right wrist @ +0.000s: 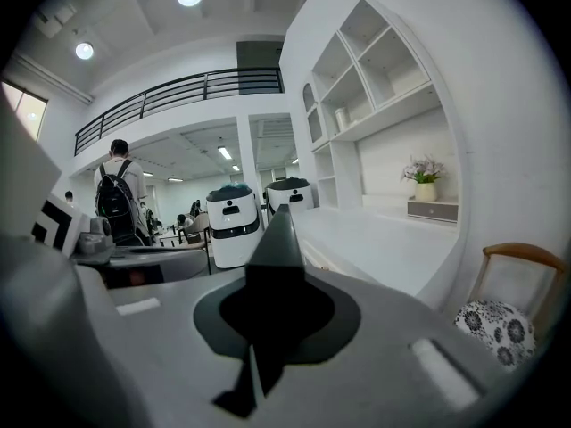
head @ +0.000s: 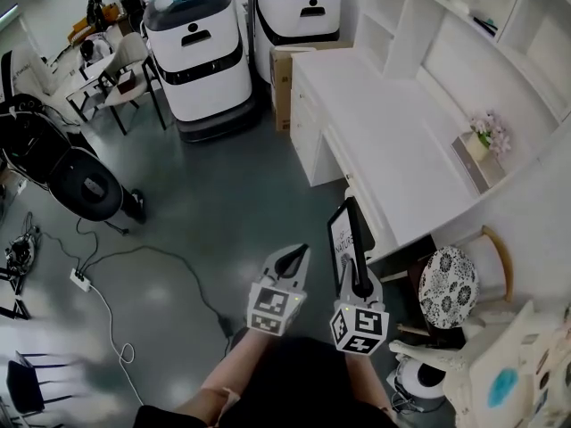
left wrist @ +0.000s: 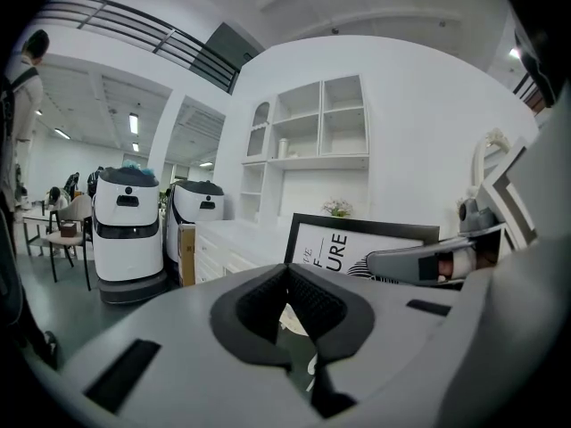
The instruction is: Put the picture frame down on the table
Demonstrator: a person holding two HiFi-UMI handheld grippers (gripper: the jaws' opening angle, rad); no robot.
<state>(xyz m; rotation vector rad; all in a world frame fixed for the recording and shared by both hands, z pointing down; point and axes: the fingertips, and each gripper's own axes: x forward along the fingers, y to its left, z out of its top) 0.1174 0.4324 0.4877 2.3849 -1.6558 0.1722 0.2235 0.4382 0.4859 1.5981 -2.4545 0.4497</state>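
One picture frame (head: 342, 242), upright, print leftward, clamped by right fingers (head: 361, 282); left fingers (head: 288, 263) together.

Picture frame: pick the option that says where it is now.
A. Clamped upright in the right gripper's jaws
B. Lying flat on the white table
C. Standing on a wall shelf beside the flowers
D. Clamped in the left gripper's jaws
A: in the head view the picture frame stands upright with the right gripper shut on its edge, not yet set down on the white table.
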